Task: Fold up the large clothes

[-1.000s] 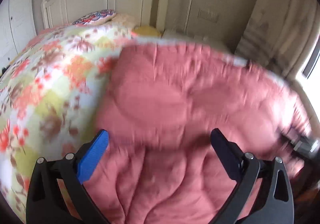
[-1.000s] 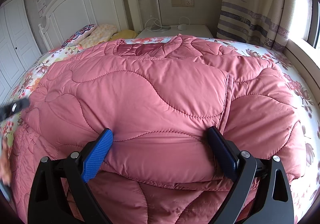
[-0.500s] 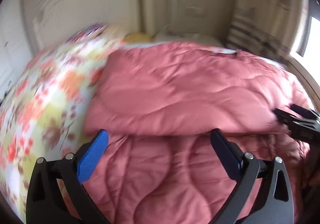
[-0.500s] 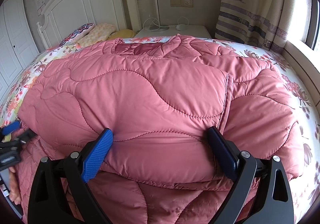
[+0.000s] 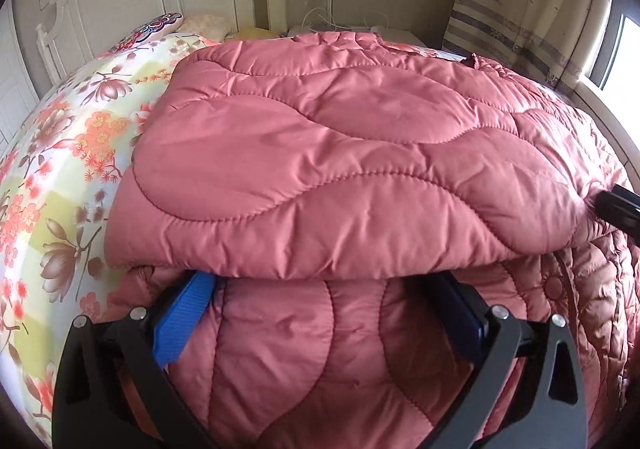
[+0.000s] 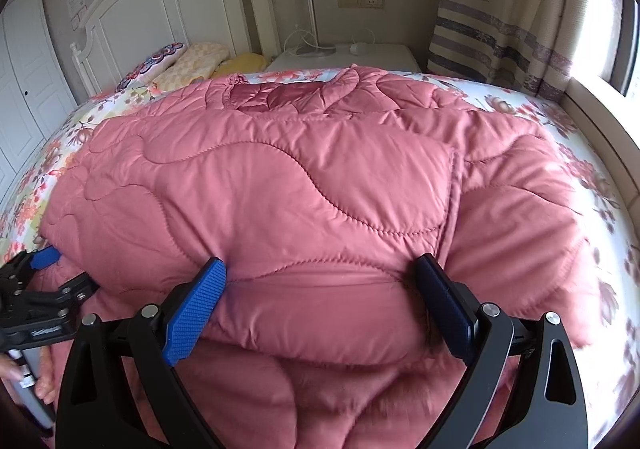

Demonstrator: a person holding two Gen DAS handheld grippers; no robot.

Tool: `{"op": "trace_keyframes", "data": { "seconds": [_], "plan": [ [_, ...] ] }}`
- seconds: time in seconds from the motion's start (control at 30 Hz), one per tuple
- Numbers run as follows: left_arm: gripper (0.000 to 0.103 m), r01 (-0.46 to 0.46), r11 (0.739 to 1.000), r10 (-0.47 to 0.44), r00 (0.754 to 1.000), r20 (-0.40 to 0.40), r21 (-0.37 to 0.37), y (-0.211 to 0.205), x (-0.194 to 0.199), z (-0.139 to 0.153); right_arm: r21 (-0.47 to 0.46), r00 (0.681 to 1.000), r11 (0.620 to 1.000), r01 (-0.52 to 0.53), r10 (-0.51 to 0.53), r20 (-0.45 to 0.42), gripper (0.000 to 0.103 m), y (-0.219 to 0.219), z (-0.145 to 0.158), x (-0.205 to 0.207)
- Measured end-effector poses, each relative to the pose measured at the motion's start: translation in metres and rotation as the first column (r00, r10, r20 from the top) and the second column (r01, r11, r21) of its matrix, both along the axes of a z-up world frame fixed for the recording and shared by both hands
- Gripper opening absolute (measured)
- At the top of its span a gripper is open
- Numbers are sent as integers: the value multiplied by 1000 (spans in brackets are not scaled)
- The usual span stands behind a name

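Pink quilted coat (image 5: 340,153) folded on the bed (image 5: 60,169); left tongs (image 5: 320,301) and right tongs (image 6: 320,289) both spread apart at its near fold.

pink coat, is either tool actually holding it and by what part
Neither tool grips the pink coat. The right tool and the left tool are both open wide, fingers against or tucked under the folded front edge.

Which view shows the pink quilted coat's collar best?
The right wrist view: the collar of the pink quilted coat lies open at the far end, darker lining showing. The left wrist view shows only the folded flap's far edge there.
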State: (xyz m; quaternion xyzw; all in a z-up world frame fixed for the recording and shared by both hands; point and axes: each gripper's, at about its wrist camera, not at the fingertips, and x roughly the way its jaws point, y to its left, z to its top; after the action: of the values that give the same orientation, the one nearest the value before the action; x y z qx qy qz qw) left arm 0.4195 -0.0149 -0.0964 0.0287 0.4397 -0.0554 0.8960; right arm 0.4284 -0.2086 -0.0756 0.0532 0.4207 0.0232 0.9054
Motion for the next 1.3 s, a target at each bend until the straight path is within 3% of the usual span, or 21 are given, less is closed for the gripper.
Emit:
{"op": "trace_keyframes", "data": {
  "seconds": [0.1,0.17,0.23,0.3,0.37,0.43,0.53,0.63,0.73,0.77,0.8,0.87,1.0,1.13,1.23,1.3],
  "plan": [
    [101,-1,1000,1,1000,0,0,0,-1,-3,33,999,999,-7,6,35,92,4,17,-31],
    [101,-1,1000,1,1000,0,2,0,-1,-2,6,998,998,-57,57,35,92,12,21,-54],
    [101,-2,1000,2,1000,-1,6,0,0,-2,-72,995,993,-95,95,1,92,21,12,-73],
    [101,-2,1000,2,1000,0,5,0,0,-2,-129,987,984,-123,108,-118,92,24,-18,-76],
    [101,-16,1000,16,1000,12,2,3,-7,4,-65,990,992,-110,104,-92,98,14,-22,-82],
    [101,-30,999,31,998,48,-32,6,-27,20,-68,991,993,-96,88,-102,97,12,-16,-84],
    [101,73,994,-65,993,101,-79,-5,-68,45,-67,994,994,-82,76,-81,98,15,-1,-96],
    [101,118,993,-120,985,125,22,-32,-93,43,-31,992,992,-125,124,-30,98,22,10,-114],
    [101,149,972,-155,988,16,182,-63,-91,0,-74,982,980,-183,179,-67,98,38,1,-120],
    [101,135,979,-145,988,55,156,-61,-94,-3,-120,977,974,-193,179,-116,98,44,-11,-118],
    [101,130,982,-137,990,37,139,-58,-92,-2,-140,973,970,-197,177,-146,98,48,-19,-116],
    [101,128,986,-131,991,25,108,-51,-90,-1,-109,978,978,-178,164,-126,98,45,-19,-120],
    [101,75,993,-84,992,91,94,-26,-110,13,-144,985,978,-152,137,-109,98,39,-7,-125],
    [101,-15,992,-3,990,141,127,5,-130,20,-157,994,983,-95,85,-70,98,15,2,-134],
    [101,-79,990,70,994,79,114,33,-124,5,-154,993,987,-39,21,-117,98,-14,-17,-132],
    [101,-90,995,89,996,19,46,48,-118,-4,-58,995,998,-21,15,-97,99,-30,-24,-136]
  ]
}}
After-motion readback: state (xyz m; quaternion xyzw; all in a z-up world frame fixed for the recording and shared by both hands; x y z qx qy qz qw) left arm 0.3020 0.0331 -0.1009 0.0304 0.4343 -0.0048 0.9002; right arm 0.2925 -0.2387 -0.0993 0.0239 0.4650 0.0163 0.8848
